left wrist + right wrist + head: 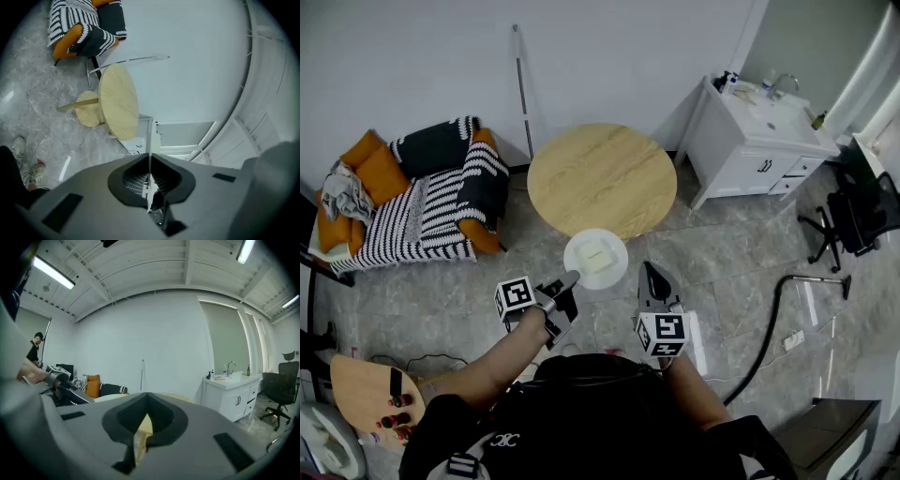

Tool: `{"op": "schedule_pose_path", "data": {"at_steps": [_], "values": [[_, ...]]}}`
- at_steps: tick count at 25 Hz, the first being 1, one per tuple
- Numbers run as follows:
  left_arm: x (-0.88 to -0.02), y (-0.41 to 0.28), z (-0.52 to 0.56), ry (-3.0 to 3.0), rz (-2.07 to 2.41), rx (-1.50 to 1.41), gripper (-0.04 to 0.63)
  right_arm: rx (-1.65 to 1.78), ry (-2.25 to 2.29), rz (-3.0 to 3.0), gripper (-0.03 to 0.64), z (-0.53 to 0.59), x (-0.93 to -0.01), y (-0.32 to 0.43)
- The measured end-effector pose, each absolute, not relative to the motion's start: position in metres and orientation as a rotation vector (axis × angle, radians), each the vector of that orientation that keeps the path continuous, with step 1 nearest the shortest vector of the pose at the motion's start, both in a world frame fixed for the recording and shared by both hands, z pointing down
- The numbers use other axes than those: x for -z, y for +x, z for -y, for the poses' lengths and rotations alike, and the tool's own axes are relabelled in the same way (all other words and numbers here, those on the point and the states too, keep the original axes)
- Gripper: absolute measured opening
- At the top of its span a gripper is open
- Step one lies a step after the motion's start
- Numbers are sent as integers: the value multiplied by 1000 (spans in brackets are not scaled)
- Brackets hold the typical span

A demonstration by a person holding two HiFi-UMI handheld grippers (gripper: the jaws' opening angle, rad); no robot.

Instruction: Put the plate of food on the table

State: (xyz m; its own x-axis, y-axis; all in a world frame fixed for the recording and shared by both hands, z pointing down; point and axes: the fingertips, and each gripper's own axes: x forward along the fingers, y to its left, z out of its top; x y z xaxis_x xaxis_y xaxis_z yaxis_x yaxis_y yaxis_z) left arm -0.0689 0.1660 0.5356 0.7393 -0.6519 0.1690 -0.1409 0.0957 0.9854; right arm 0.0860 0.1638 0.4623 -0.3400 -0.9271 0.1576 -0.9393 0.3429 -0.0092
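A white plate (579, 246) carrying a pale block of food (597, 256) hangs over the floor just short of the round wooden table (602, 178). My left gripper (567, 284) is shut on the plate's near rim. In the left gripper view the plate (150, 138) shows edge-on as a thin white line pinched in the left gripper (150, 157), with the table (119, 101) beyond. My right gripper (649, 272) hovers to the right of the plate, apart from it. In the right gripper view the right gripper (147, 397) is shut with nothing in it.
A striped sofa with orange cushions (422, 192) stands left of the table. A thin pole (522, 89) leans on the wall behind it. A white sink cabinet (759, 141) and a black office chair (853, 211) stand at the right. A black hose (769, 319) lies on the floor.
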Motion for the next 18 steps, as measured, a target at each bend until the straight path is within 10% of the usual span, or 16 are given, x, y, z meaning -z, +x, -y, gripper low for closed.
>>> {"op": "schedule_pose_path", "data": {"at_steps": [18], "values": [[-526,-58,-169,1499,677,448,23,-143,1865,2381,8,-151,-469,107]]}}
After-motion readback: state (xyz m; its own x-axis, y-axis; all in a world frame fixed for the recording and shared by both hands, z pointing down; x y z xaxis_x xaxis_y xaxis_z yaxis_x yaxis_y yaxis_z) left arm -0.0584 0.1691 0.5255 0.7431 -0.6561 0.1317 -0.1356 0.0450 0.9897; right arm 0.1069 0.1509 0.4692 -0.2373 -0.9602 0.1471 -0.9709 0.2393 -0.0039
